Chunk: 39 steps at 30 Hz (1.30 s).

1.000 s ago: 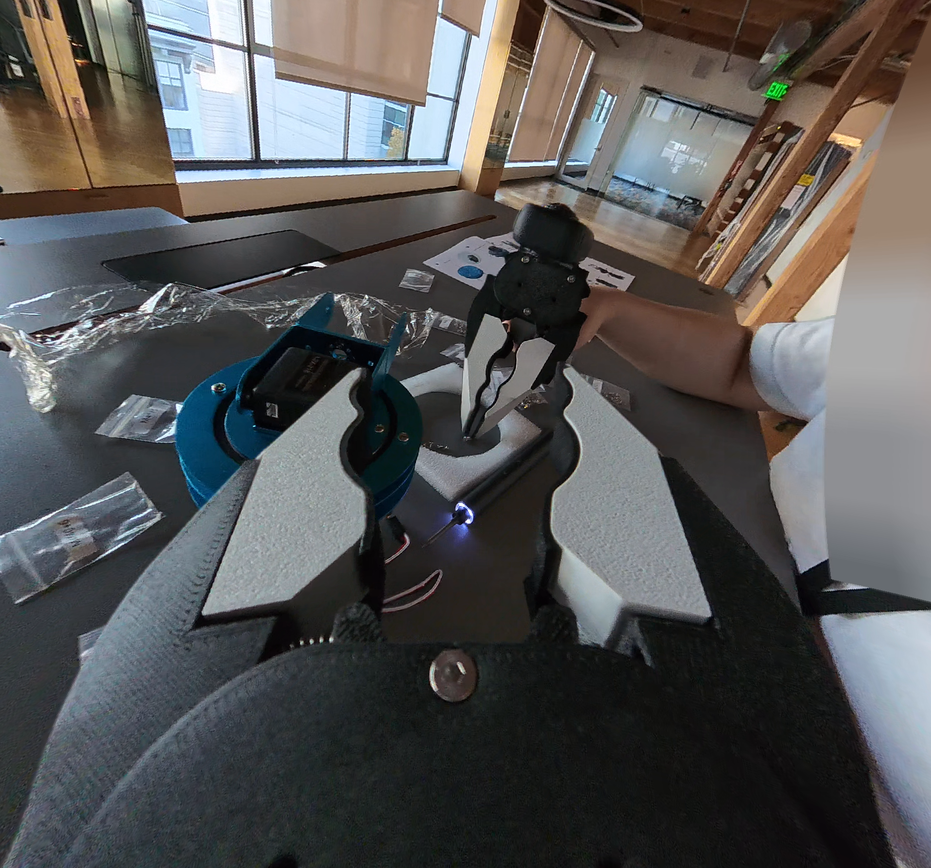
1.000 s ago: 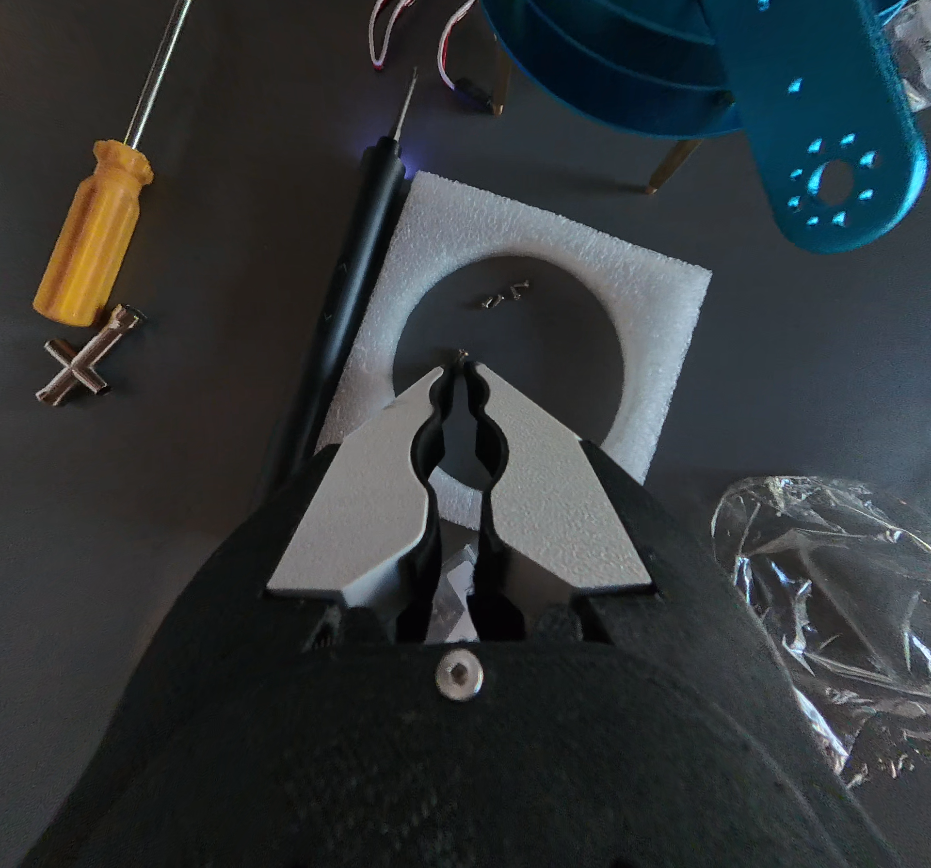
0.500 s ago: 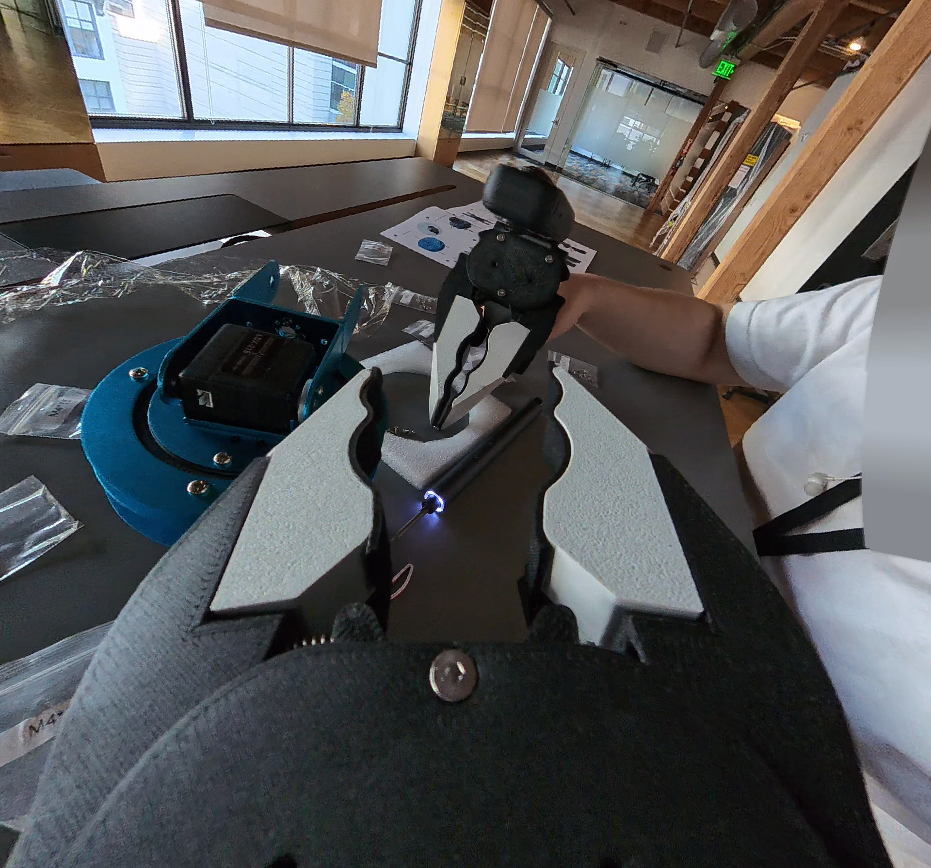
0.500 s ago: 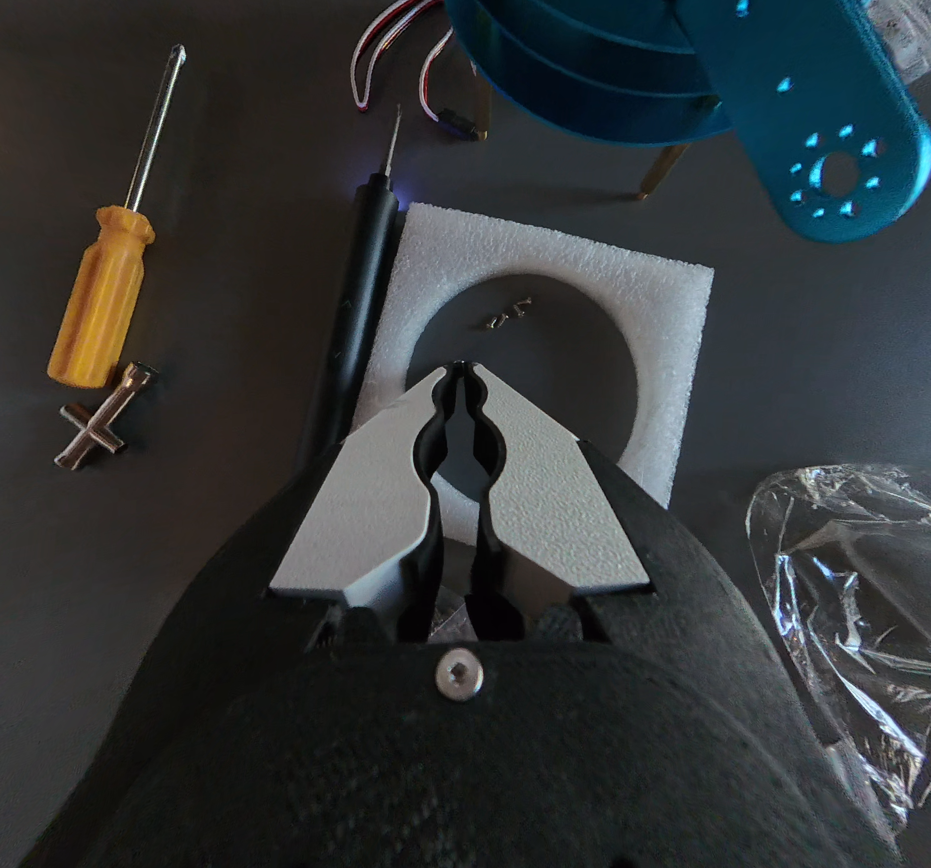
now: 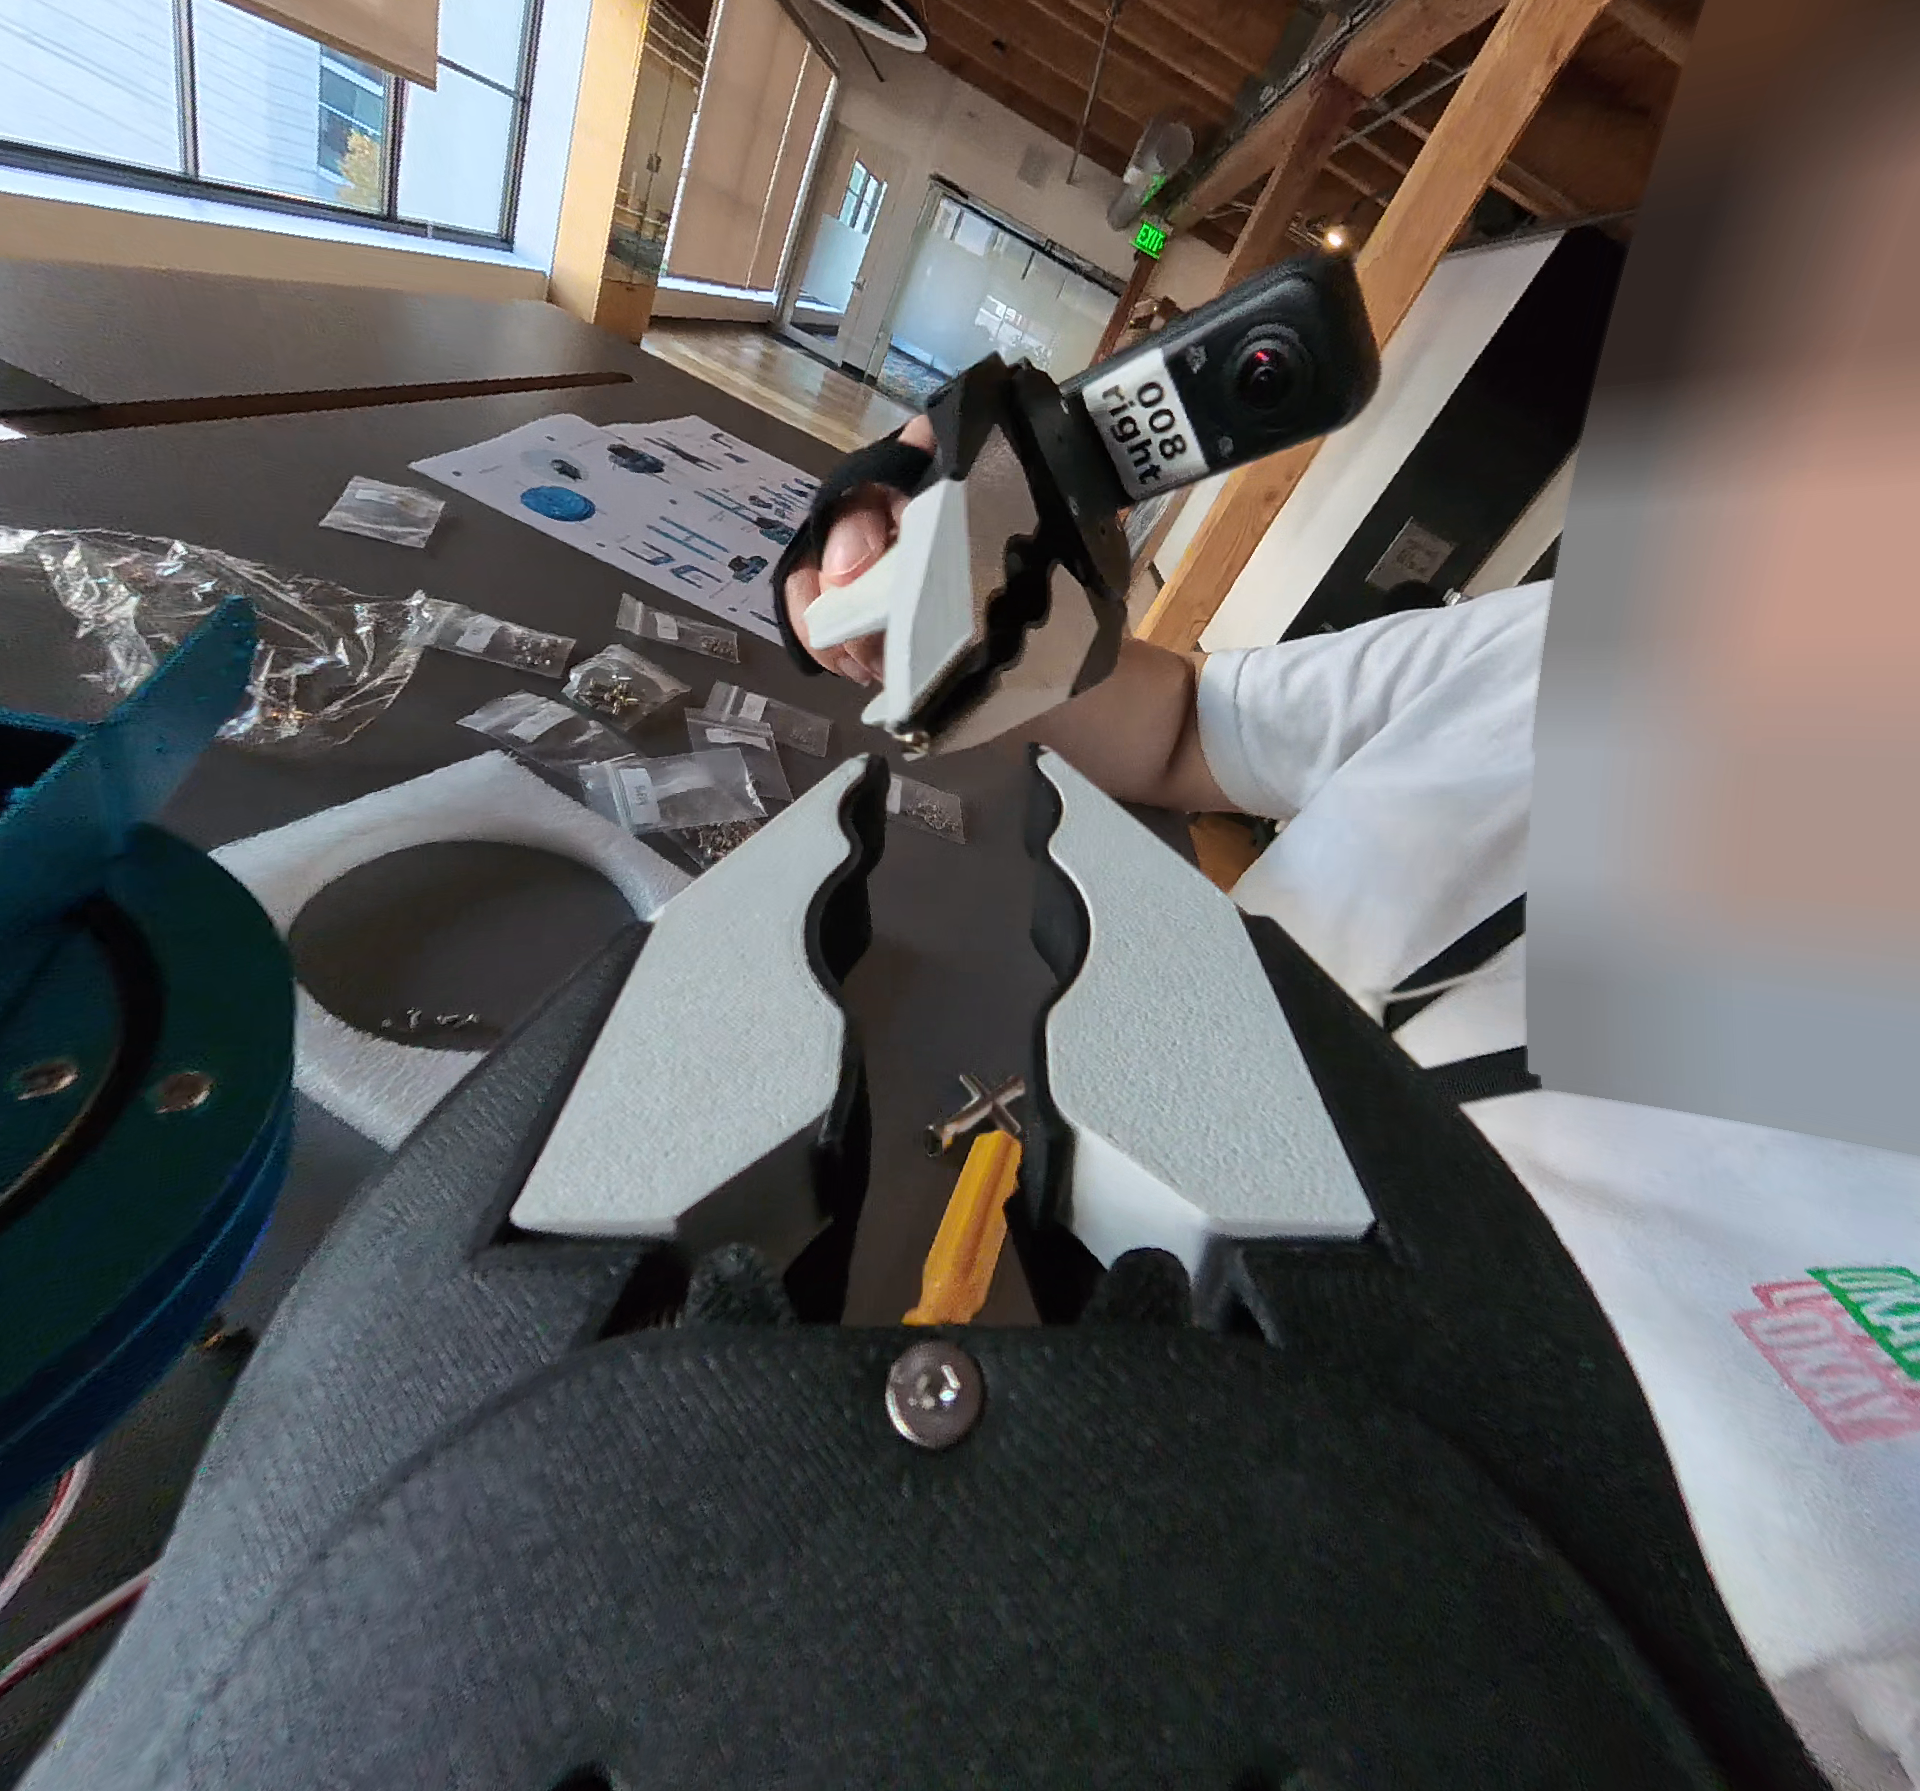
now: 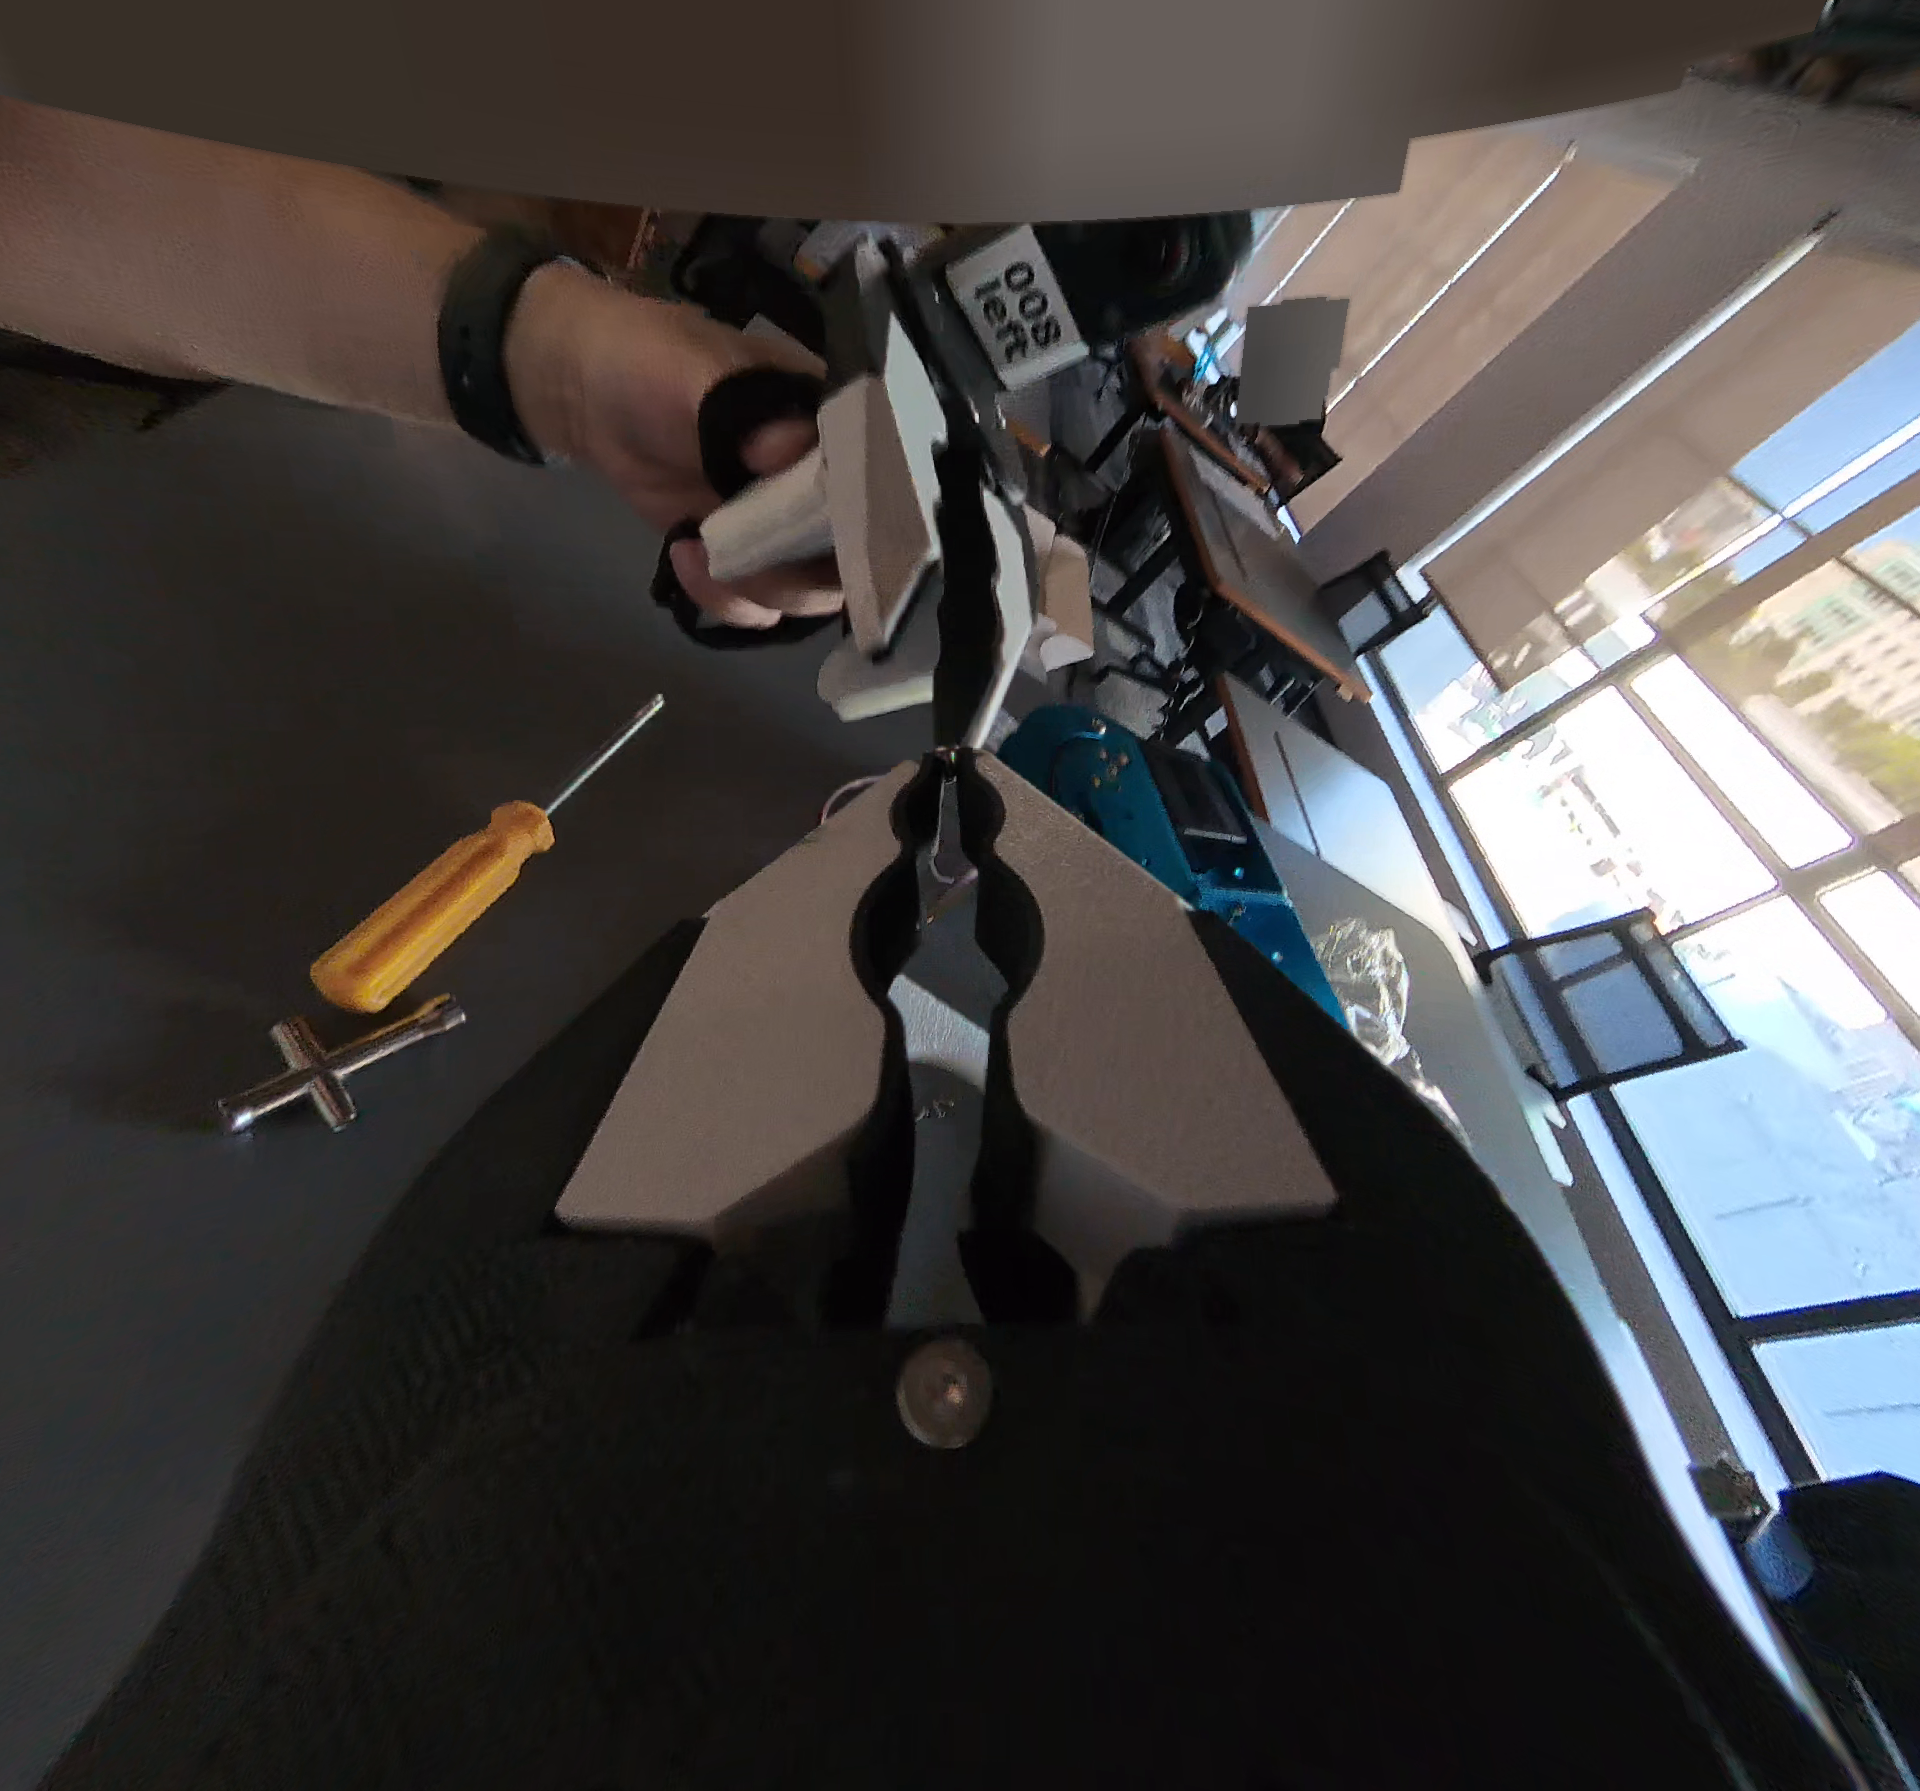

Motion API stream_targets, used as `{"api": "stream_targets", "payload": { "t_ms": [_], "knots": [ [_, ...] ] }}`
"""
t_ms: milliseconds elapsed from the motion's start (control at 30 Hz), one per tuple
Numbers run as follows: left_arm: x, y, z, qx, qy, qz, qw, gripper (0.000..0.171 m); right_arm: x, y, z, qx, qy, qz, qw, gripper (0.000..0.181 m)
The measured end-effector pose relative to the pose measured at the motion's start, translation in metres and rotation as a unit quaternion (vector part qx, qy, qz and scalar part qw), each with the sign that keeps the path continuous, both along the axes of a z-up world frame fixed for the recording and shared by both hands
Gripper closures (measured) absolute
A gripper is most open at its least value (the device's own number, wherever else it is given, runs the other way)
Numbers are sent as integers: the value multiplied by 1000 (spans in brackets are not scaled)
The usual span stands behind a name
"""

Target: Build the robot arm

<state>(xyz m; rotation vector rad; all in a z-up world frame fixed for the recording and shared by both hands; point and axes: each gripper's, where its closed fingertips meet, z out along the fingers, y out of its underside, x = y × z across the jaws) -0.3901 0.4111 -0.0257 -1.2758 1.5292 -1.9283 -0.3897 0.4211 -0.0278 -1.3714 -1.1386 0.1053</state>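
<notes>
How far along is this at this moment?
Done: the right gripper has a small screw pinched at its tips. In hand: the open left gripper faces it tip to tip. Left: more screws lie inside the foam cutout; the yellow screwdriver lies untouched.

black hand-held gripper (image 5: 954, 773), white textured fingers (image 5: 1164, 993), silver screw (image 5: 933, 1396), white sleeve (image 5: 1371, 702).

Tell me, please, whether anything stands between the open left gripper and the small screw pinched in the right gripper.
Nothing visible does. The small screw, pinched by the right gripper, hangs in open air just beyond the left gripper; the yellow screwdriver lies on the table underneath.
</notes>
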Motion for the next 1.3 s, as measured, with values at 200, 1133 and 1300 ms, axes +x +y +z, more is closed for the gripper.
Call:
{"api": "stream_targets", "payload": {
  "t_ms": [200, 1133, 1300],
  "knots": [
    [0, -2, -3, 26, -16, 1, 1000, 157, -7, -7, 10, 9, 17, 19, 1000, 180],
    [-1, -2, -3, -31, -13, -24, 999, 171, -11, -7, -2, 13, -24, 22, 999, 179],
    [-1, 2, -5, -20, -8, -11, 1000, 171, -10, 0, -5, 17, -24, 4, 1000, 176]
  ]
}}
